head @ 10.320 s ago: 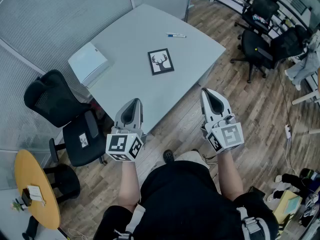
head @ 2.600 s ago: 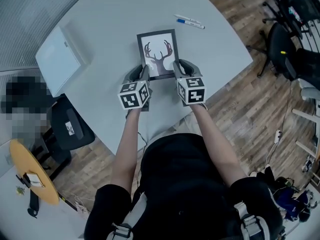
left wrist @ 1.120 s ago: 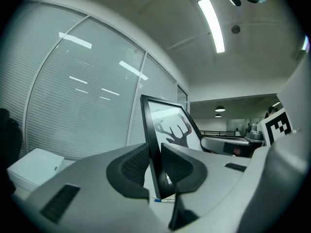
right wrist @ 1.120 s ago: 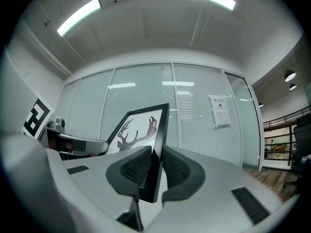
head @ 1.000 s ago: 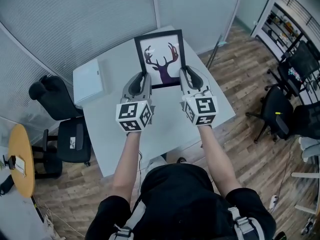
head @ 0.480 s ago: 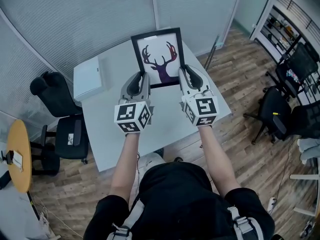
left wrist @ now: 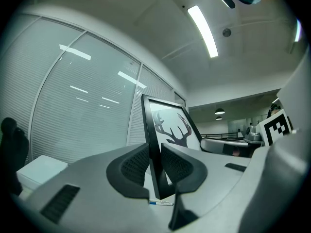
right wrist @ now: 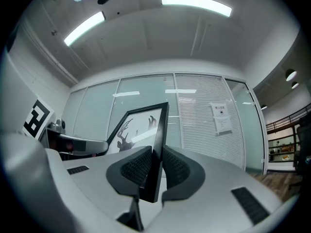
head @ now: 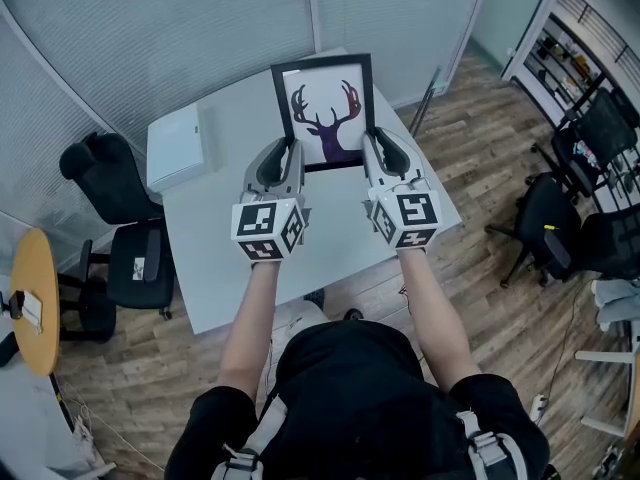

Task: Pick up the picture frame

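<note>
A black picture frame (head: 324, 110) with a deer-head print is held up in the air above the table, roughly level, between both grippers. My left gripper (head: 287, 155) is shut on its left edge near the lower corner. In the left gripper view the frame (left wrist: 167, 130) stands edge-on between the two dark pads (left wrist: 133, 165). My right gripper (head: 373, 147) is shut on the right edge. The right gripper view shows the frame (right wrist: 146, 130) clamped between both pads (right wrist: 175, 168), with the left gripper (right wrist: 80, 144) beyond it.
Below the frame lies the pale grey table (head: 220, 218). A white box (head: 178, 146) sits on its left part. A black office chair (head: 115, 218) stands at the left, a round wooden table (head: 30, 298) further left, more chairs (head: 555, 228) at the right.
The frame and both grippers have shifted slightly right and up in the head view. Both grips hold as before.
</note>
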The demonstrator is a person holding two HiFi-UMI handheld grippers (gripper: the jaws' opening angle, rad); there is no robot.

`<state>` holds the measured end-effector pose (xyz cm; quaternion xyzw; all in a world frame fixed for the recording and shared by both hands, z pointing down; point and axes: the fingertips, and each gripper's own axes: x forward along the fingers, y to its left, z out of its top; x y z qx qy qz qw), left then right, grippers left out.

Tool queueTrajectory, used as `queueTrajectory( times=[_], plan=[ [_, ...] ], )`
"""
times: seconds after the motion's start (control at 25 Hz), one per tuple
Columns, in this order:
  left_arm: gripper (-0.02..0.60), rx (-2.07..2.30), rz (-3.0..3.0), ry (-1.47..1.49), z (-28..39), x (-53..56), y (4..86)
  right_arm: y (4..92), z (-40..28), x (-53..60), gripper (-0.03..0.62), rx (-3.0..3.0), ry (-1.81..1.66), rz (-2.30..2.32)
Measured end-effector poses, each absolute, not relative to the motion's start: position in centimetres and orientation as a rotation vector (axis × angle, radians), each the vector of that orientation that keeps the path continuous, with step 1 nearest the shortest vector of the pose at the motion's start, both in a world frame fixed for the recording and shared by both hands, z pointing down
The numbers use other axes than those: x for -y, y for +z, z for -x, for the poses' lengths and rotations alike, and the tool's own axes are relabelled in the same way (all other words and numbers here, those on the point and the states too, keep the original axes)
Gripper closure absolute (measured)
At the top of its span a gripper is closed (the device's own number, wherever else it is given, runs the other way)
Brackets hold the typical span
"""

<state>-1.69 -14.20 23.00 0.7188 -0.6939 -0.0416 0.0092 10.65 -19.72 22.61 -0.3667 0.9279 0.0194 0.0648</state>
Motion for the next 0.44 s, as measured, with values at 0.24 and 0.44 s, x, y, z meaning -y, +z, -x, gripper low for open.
queueTrajectory(
  times=[0.24,0.44],
  plan=[
    [0.495,2.164,-2.245,-0.122,1.72,13.86,23.30,23.12,-10.67,19.50,0.510,-2.801,0.061,1.119],
    [0.495,2.157,-2.248,-0.117,2.22,14.74,23.09,23.16,-10.17,20.39,0.510,-2.804,0.041,1.121]
  ],
)
